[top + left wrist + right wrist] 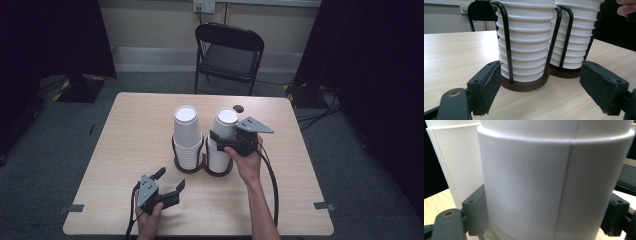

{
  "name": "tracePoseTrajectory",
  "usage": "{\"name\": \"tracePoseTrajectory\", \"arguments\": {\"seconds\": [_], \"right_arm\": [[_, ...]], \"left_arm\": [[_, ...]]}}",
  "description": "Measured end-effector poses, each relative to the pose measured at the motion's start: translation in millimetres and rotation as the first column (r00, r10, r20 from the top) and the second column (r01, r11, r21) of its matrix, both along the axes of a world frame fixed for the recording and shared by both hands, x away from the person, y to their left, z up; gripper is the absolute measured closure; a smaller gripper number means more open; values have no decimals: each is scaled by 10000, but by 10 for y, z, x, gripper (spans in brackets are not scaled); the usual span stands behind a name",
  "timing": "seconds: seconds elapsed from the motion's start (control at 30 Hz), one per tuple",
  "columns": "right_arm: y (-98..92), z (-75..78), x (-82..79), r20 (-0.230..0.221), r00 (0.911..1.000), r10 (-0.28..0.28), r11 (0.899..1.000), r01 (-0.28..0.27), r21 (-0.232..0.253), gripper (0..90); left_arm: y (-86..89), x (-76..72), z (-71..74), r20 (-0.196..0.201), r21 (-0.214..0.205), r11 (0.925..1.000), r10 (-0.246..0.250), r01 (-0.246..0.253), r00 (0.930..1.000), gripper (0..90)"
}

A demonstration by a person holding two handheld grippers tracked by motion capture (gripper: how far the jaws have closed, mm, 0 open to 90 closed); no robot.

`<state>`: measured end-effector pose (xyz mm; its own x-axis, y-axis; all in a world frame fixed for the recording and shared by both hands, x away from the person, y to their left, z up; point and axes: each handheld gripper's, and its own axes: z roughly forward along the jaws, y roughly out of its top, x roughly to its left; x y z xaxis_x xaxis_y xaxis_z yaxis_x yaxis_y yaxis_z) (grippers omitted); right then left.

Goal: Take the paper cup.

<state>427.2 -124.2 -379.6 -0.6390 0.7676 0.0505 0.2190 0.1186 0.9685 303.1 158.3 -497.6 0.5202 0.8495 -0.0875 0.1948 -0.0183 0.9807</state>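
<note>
- High view: a light wooden table carries two stacks of white paper cups, each one standing upside down in a dark wire holder; the two holders touch each other near the middle of the table; the left stack stands free, and the right stack has the right gripper at its side, with the hand behind it; the jaws are around the upper part of this stack; the left gripper lies low near the front edge of the table, its jaws wide apart and with nothing between them, pointing toward the holders but apart from them; a black folding chair stands beyond the far edge of the table.
- Left gripper view: the two black jaws rise wide apart from the bottom corners; between them, farther off, I see the ribbed rims of the stacked cups inside the black wire loops, on round brown bases; the gripper touches none of this; fingertips of the other hand appear at the top right corner.
- Right gripper view: the white wall of the top cup is very near; one jaw stands on each side of it and the pads are against the wall, so the gripper holds this cup; the second stack is just behind, at the left.
</note>
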Motion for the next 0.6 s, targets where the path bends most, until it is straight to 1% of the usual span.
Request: {"name": "tracePoseTrajectory", "arguments": {"seconds": [0.23,0.33,0.4,0.57,0.6], "right_arm": [[0,15,5,-32,10000,34,10000,-34,75,152],[-9,44,-3,85,10000,13,9999,-14,159,152],[-20,62,-6,138,9999,-6,9998,3,200,151],[-29,90,-2,152,9999,12,9998,-15,199,152],[-34,113,-5,175,9998,19,9997,-23,253,152]], "left_arm": [[1,2,0,-7,16,10000,10,-10,10000,178],[-8,4,3,15,157,9999,-59,59,10000,187],[-10,4,2,-30,85,9999,-58,58,10000,187],[-9,5,2,-32,85,9999,-94,94,10000,187],[-4,11,3,-25,163,9997,-174,174,9998,187]]}}
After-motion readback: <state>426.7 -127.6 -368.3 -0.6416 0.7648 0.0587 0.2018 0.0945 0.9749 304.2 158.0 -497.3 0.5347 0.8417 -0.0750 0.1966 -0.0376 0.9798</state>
